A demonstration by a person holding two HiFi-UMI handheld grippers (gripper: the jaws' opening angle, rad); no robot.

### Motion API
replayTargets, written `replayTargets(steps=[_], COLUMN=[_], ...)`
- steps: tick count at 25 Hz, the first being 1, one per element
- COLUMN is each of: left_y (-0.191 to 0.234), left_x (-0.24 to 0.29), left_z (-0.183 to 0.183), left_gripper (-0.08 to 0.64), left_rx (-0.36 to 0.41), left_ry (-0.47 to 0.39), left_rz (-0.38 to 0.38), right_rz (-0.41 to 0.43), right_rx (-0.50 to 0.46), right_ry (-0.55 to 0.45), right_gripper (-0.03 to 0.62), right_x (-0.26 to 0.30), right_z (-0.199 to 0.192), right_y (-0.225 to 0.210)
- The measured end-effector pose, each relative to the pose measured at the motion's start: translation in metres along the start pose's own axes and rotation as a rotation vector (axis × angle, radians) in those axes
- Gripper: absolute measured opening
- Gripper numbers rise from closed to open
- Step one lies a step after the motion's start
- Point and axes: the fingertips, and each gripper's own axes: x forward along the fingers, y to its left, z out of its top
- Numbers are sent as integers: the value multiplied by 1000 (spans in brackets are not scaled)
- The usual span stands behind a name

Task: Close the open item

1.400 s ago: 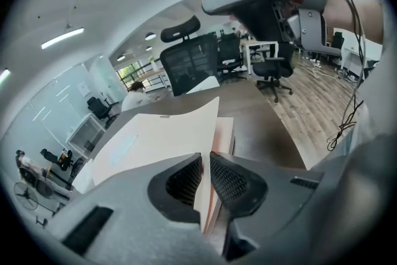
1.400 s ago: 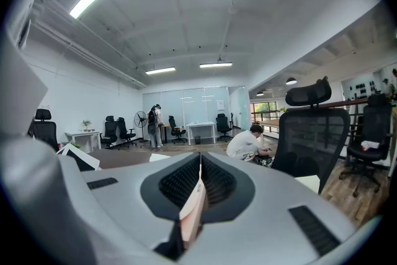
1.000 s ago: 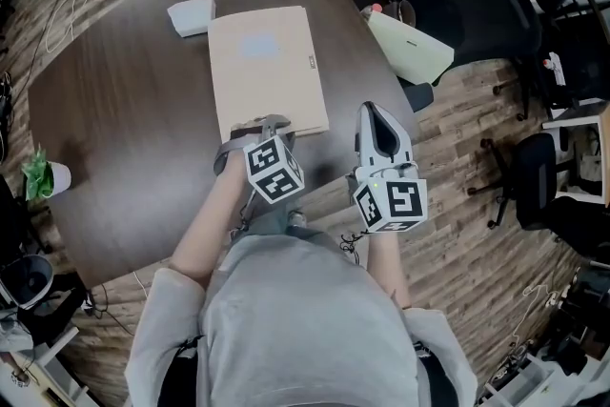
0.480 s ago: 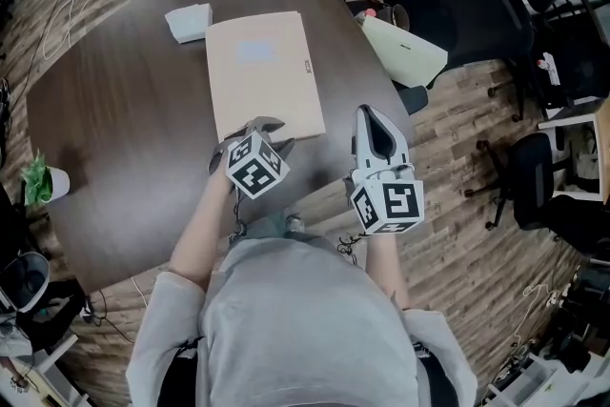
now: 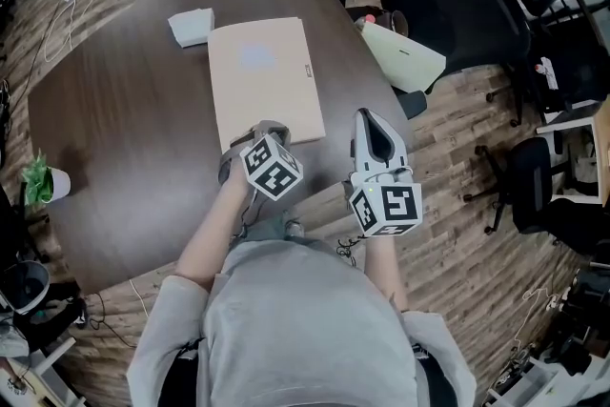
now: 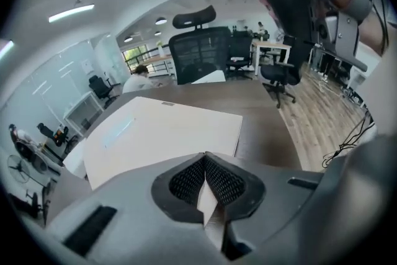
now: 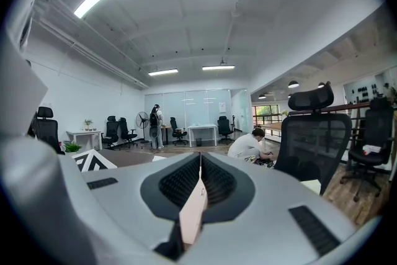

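The folder [image 5: 262, 76] lies flat on the table [image 5: 124, 157], closed, as it was a second ago. At its near edge our left gripper [image 5: 260, 129], spread moments ago, now presses its jaws together on nothing. The right gripper [image 5: 367, 117] is also pressed shut and empty, beside the table. We judge the closing done

Matt beige card-like folder [image 5: 265, 76] on smooth, dark wood-grain table [image 5: 124, 138]

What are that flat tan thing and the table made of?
The flat tan thing: smooth card or plastic, hard to tell; even beige face with faint pale glare. The table: dark wood or wood-look laminate, low sheen, faint grain streaks.
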Motion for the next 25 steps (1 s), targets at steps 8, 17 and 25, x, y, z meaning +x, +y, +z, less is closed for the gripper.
replayTargets(steps=[8,17,25], left_y=[15,34,42], left_x=[-31,-107,-177], left_z=[7,3,-4], left_gripper=[9,9,9], left_rx=[-229,-429,-482], left_ry=[-185,-414,-551], left_rz=[64,187,304], right_rz=[31,86,125], right_rx=[2,-15,-37], right_ry=[-4,-7,-24], right_gripper=[14,14,14], right_x=[-6,-13,-26], right_z=[0,2,9], right_y=[8,27,45])
